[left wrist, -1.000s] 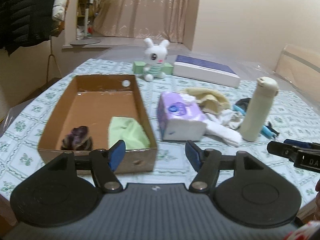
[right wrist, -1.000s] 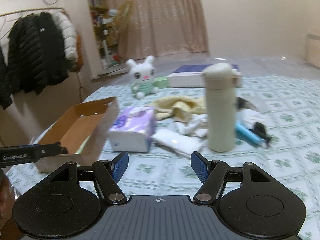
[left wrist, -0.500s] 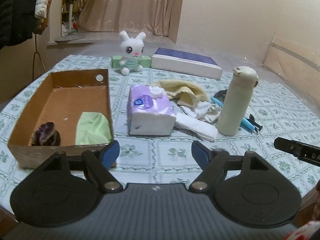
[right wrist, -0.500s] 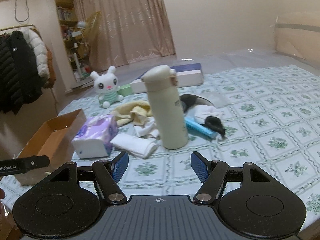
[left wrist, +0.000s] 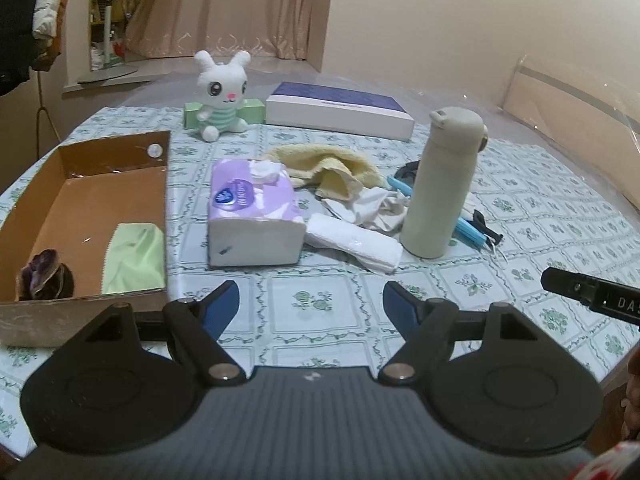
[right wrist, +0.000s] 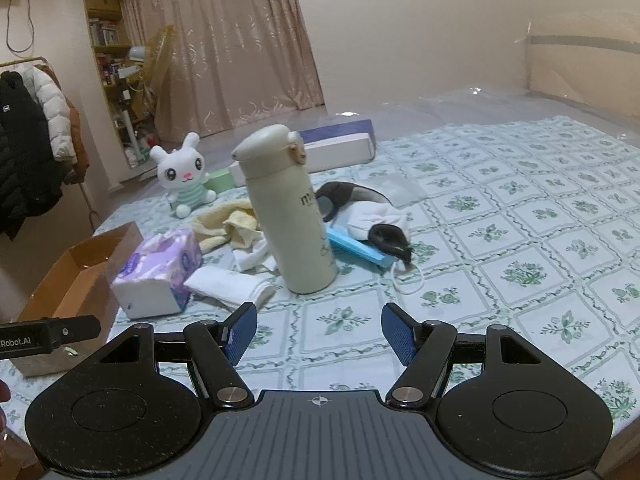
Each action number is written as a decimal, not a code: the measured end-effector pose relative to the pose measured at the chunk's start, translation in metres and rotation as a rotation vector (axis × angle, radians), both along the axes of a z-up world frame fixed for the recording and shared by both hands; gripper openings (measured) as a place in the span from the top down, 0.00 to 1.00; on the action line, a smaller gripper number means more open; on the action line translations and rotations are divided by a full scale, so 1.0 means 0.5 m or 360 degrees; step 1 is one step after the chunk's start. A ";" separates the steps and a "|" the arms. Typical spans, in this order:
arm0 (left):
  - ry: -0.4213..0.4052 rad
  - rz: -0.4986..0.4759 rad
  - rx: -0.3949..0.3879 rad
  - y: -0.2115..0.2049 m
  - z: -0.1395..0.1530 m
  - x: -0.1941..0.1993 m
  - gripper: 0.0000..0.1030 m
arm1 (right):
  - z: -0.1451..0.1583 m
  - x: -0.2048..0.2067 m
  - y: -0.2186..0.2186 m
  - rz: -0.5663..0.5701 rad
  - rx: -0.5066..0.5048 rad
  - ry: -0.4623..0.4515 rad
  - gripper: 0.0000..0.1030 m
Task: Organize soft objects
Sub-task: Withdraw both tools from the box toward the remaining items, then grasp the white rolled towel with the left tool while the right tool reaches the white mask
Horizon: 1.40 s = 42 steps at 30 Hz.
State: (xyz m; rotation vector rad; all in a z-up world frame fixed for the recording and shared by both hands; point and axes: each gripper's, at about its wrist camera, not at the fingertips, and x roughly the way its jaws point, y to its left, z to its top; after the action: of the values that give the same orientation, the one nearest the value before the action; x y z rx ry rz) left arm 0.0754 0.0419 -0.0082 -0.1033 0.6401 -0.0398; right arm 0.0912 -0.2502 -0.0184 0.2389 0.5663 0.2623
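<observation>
Soft pile mid-table: yellow terry towel (left wrist: 328,164), crumpled white cloth (left wrist: 372,210) and folded white cloth (left wrist: 354,246) lying between the purple tissue pack (left wrist: 252,216) and the upright cream bottle (left wrist: 444,184). White plush rabbit (left wrist: 222,94) sits at the far side. Brown cardboard box (left wrist: 24,200) at left holds a light green cloth (left wrist: 136,258) and a dark purple scrunchie (left wrist: 44,276). Left gripper (left wrist: 311,304) jaws have just been opening, nothing between them. Right gripper (right wrist: 319,332) spread wide, empty, above the near tablecloth (right wrist: 520,240).

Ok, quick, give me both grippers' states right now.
Left gripper: open, nothing between its jaws, which have just been opening.
Right gripper: open, empty.
</observation>
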 end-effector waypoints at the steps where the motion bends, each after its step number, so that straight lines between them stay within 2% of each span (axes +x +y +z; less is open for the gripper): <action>1: -0.0001 -0.0011 0.0004 -0.003 -0.002 0.003 0.26 | -0.001 0.000 -0.004 -0.0005 -0.0003 0.0002 0.33; 11: -0.0024 -0.0204 0.0069 -0.034 -0.008 0.040 0.26 | -0.005 0.005 -0.047 0.0003 -0.0106 0.0010 0.33; 15: -0.0031 -0.0271 0.0133 -0.042 -0.017 0.061 0.26 | -0.005 0.007 -0.072 0.0013 -0.0158 0.0003 0.33; 18: -0.0049 -0.0368 0.0236 -0.053 -0.025 0.075 0.26 | -0.007 0.017 -0.090 0.0063 -0.0211 -0.0011 0.33; 23: -0.0073 -0.0620 0.0502 -0.076 -0.037 0.112 0.26 | -0.014 0.055 -0.113 0.0163 -0.0278 0.0002 0.33; 32: -0.0120 -0.1296 0.1272 -0.122 -0.079 0.185 0.26 | -0.012 0.156 -0.100 0.0606 -0.0556 -0.0079 0.33; 34: -0.0138 -0.1427 0.1409 -0.126 -0.091 0.200 0.29 | -0.010 0.184 -0.099 0.0685 -0.0634 -0.0100 0.33; 42: -0.0120 -0.1741 0.1730 -0.149 -0.135 0.264 0.35 | -0.016 0.292 -0.088 0.1003 -0.0913 -0.0162 0.33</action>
State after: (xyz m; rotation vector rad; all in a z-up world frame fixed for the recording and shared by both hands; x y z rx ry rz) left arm 0.2075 -0.0326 -0.0754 1.3010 0.5060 -0.7329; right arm 0.2374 -0.2942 -0.0263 -0.5181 0.5814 0.7002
